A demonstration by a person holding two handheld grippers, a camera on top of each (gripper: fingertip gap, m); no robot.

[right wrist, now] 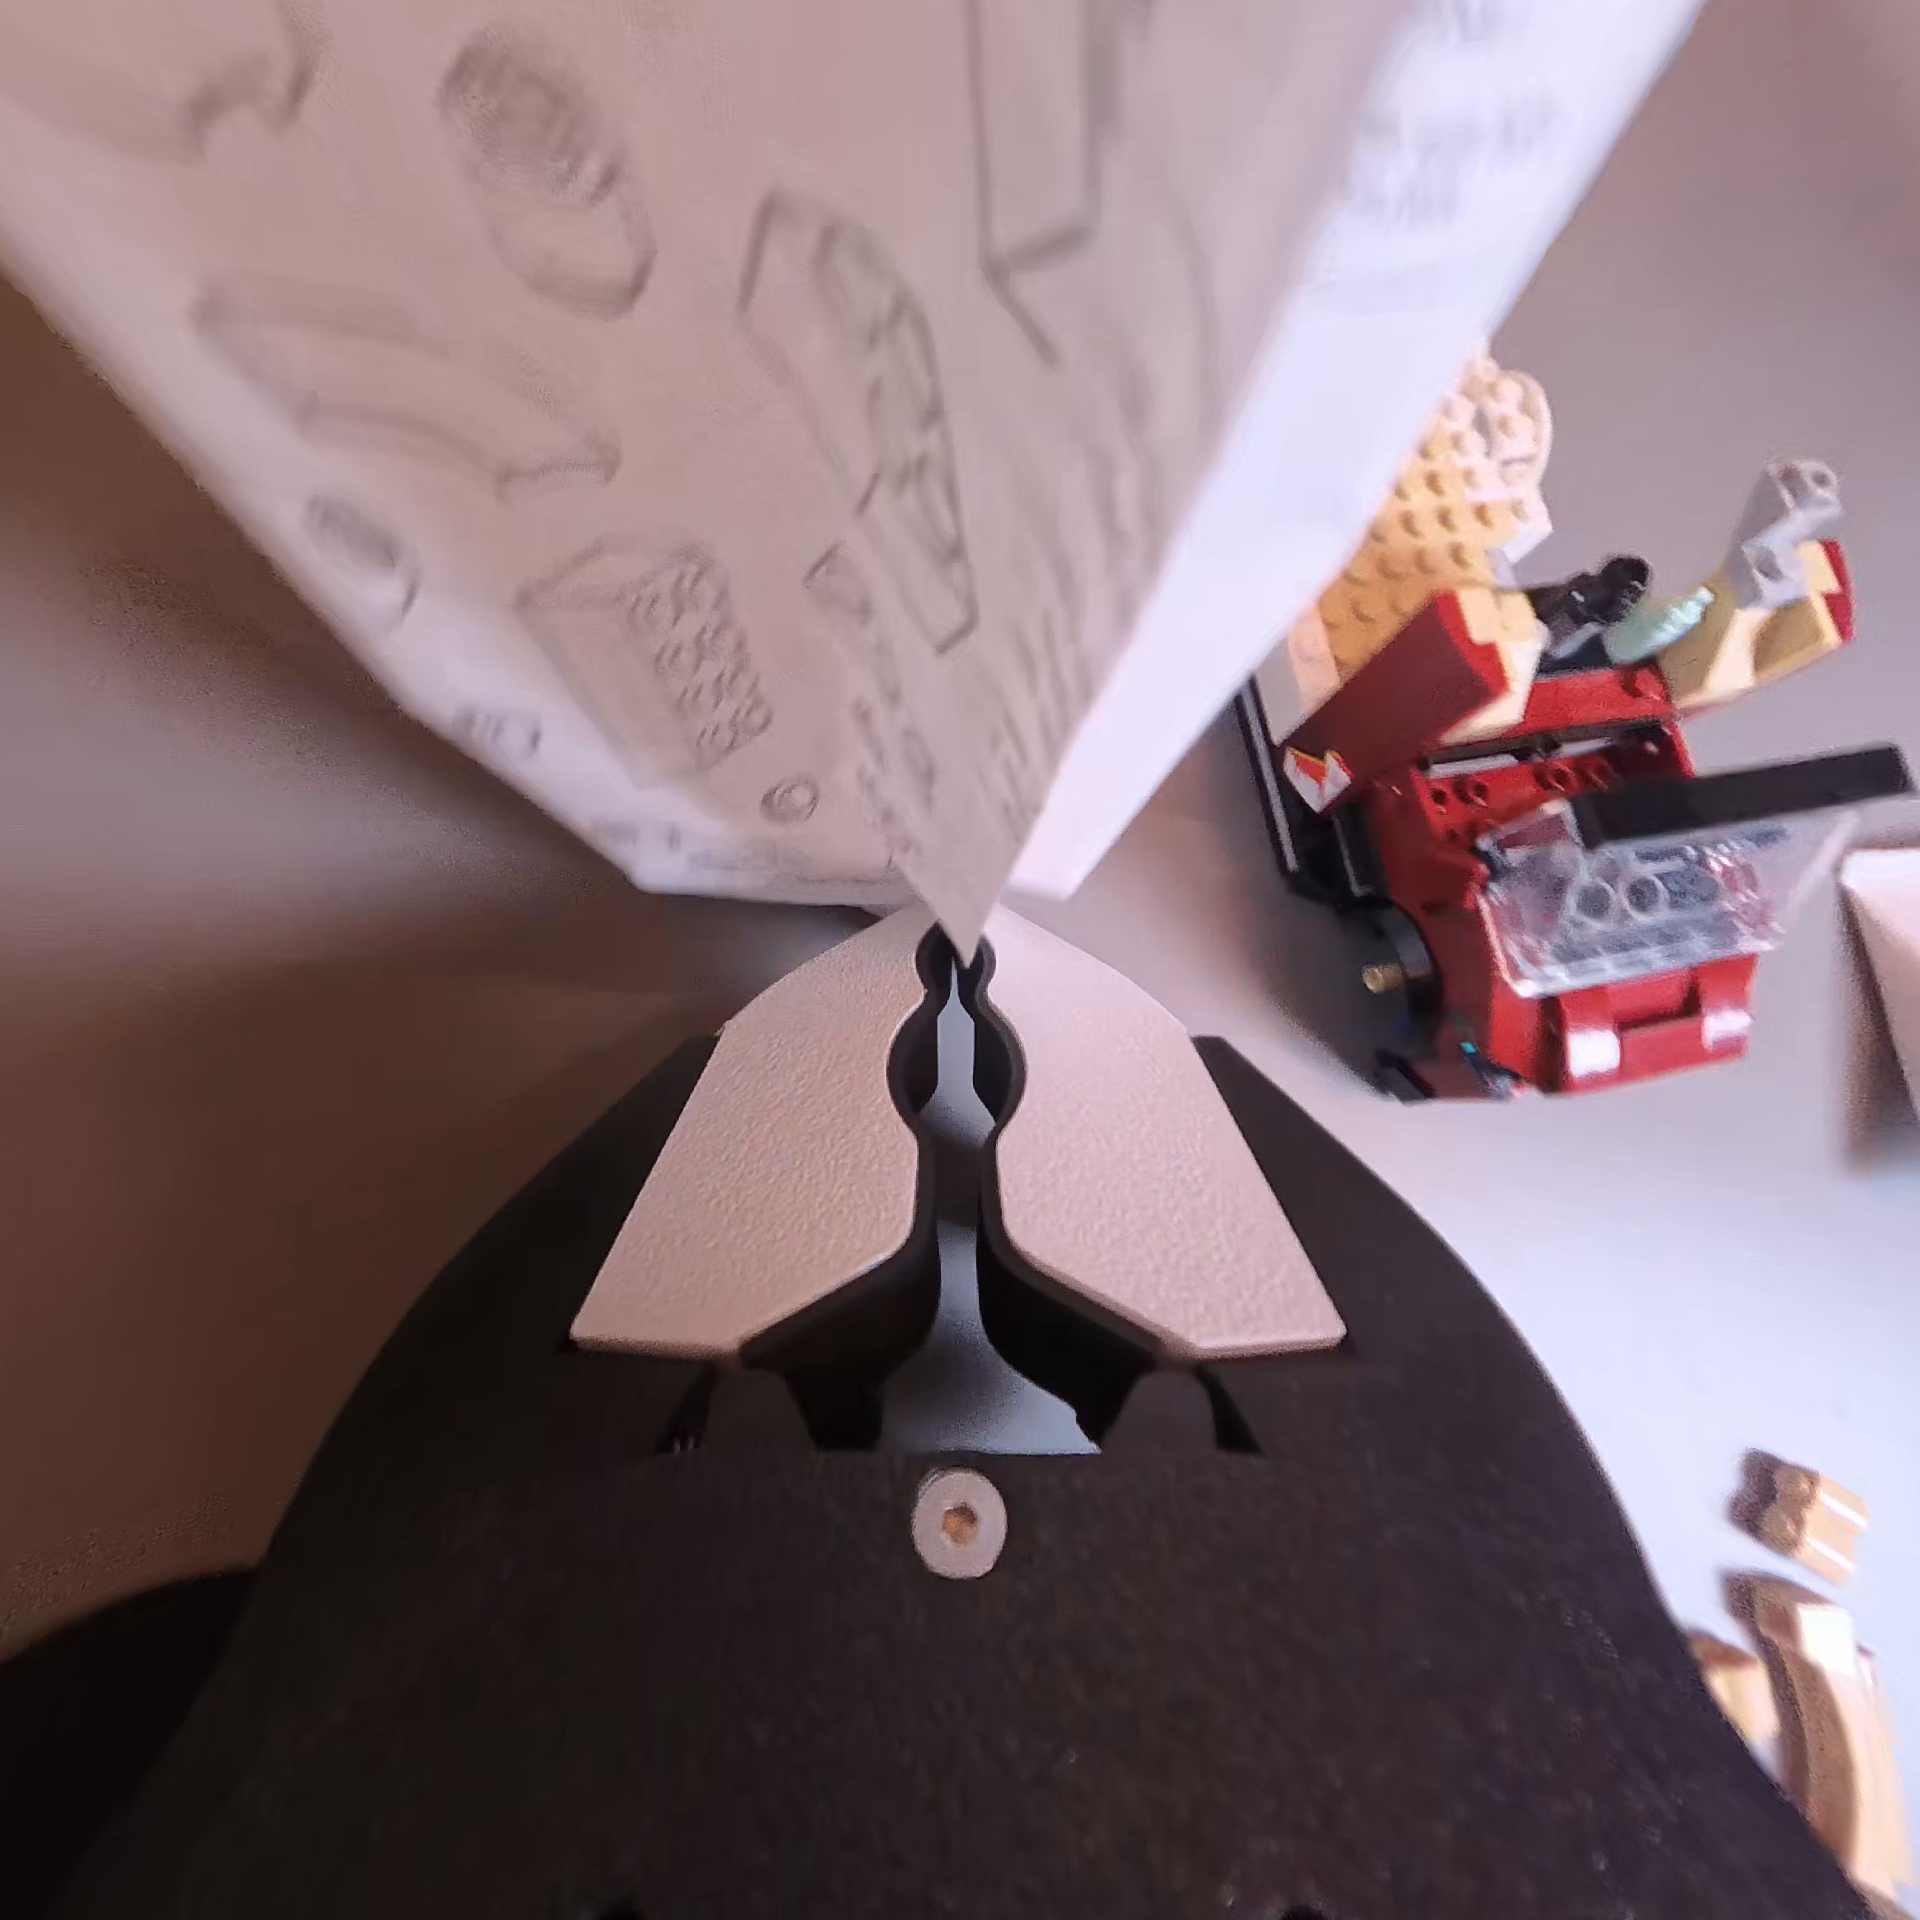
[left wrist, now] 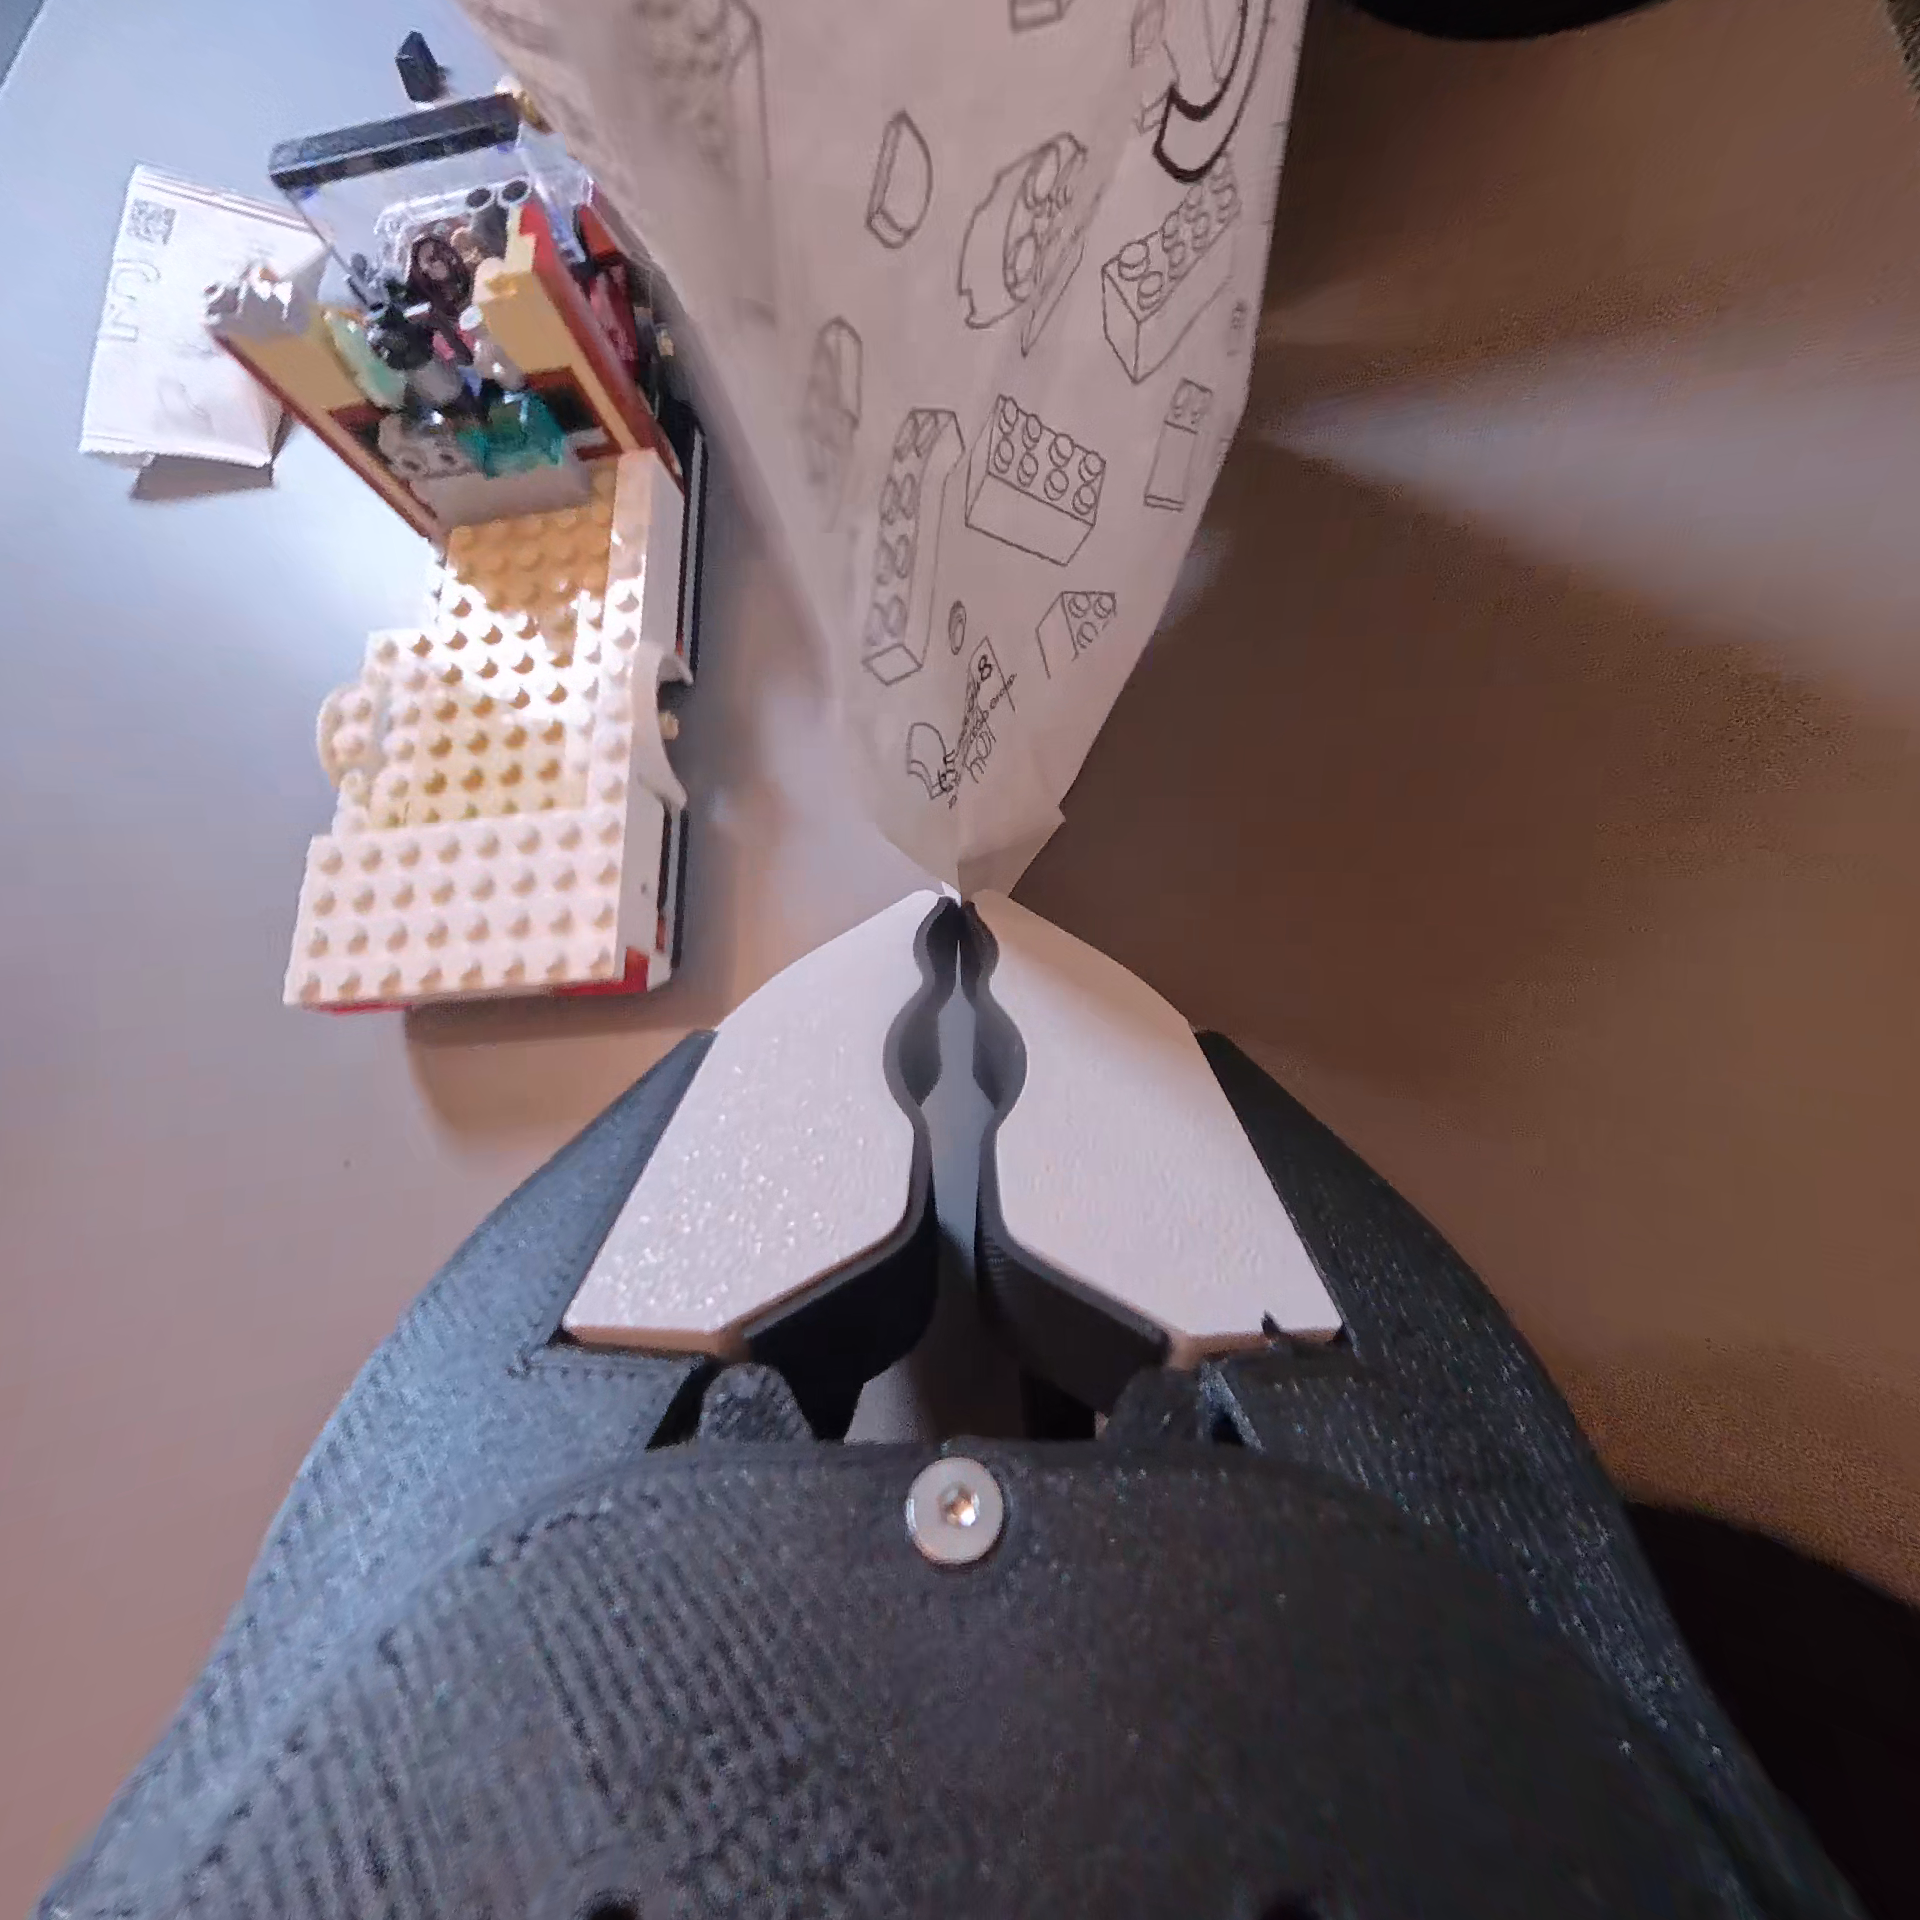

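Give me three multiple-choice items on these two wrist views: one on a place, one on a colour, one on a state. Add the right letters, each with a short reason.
1. In the left wrist view, where is the brick model relative to the paper bag?
A. left of it
B. right of it
C. inside it

2. What colour is the studded top of the model's nearer part?
A. blue
B. white
C. green

3. How do the left gripper's jaws stand?
A. wide open
B. shut on a black brick
C. shut on a corner of the paper bag

Key: 1 A, the model stands on the table left of the bag. 2 B, its studs are white. 3 C, the bag's corner is pinched between the fingertips.
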